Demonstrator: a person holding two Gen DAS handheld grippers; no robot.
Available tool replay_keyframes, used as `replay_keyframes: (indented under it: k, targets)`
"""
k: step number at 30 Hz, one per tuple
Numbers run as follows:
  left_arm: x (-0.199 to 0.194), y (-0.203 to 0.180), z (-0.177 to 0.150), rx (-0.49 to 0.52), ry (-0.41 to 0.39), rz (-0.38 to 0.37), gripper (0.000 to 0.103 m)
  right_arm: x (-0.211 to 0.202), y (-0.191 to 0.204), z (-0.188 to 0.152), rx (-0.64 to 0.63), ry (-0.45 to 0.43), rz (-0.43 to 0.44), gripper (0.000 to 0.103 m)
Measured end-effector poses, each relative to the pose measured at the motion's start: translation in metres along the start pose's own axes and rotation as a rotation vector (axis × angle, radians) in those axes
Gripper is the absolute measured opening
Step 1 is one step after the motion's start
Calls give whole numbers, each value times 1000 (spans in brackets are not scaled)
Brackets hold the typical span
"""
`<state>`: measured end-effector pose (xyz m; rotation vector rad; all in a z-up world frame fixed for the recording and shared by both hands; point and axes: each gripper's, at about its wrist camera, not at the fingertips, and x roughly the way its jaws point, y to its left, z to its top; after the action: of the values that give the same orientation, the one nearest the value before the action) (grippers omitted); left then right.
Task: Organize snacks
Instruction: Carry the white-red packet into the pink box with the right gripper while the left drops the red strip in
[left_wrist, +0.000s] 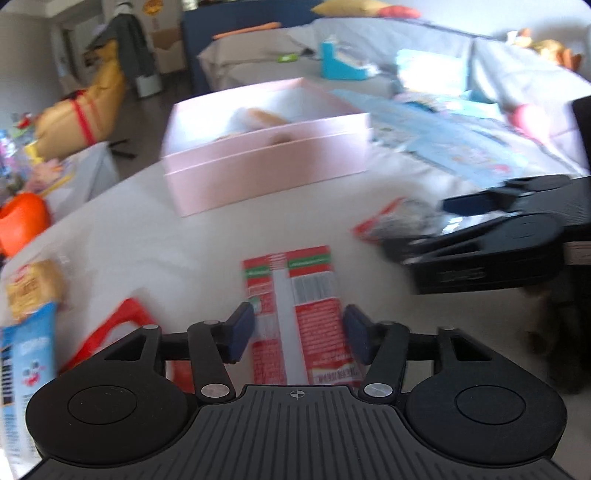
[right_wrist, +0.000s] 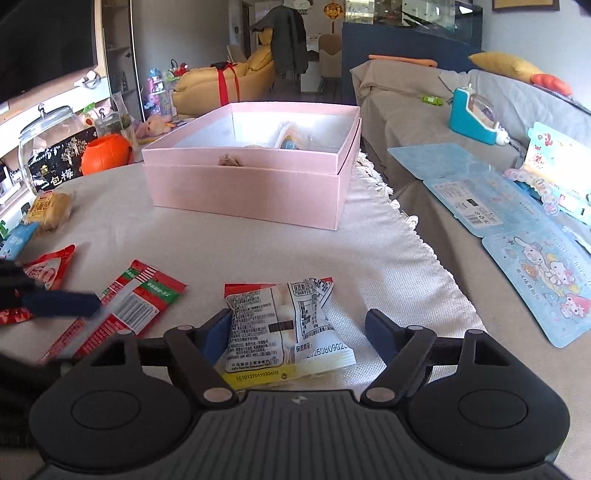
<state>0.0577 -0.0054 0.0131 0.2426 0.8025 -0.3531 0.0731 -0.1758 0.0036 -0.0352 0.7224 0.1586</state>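
Between the blue pads of the left claw (left_wrist: 298, 334) lies a long red snack stick pack (left_wrist: 295, 317), flat on the cloth-covered table (left_wrist: 155, 236). The pads are apart, one on each side of the pack, and I cannot tell if they touch it yet. The pack's long side runs straight away from the claw, toward the pink box (left_wrist: 258, 162) at the far side of the table — so the pads sit across its narrow width, which looks like the easy way to pinch it.

The right claw (right_wrist: 299, 330) is wide open too. A white crinkly snack bag (right_wrist: 291, 325) lies between its fingers, close to the near edge of the table. The bag leans against the left pad, and there is a gap on the right side.

Each claw has its own snack right in front, so neither has to reach across. The pink box (right_wrist: 251, 173) stands open straight ahead of both, with a few things already inside.

More snacks wait at the left edge of the table: a small red packet (right_wrist: 46, 271), a blue packet (right_wrist: 16, 240) and a bun in a clear wrapper (right_wrist: 50, 210).

My guess is that both claws should close next, then carry the snacks forward to the box.
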Motion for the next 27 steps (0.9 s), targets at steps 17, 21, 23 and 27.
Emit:
replay_keyframes:
  k: [17,21,23,27]
  targets:
    - [4,32,-5,-106,-11,-146,70,1,3,0,2,-1,-9,83]
    - [1,32,-6,-84,10,-149,64,2,4,0,3,-2,-13,82]
    - [-1,32,-6,-80,11,-142,59,0,5,0,7,-9,-20,68]
    - [-4,43,-8,-139,0,-152,53,-5,-1,9,58,2,59,53]
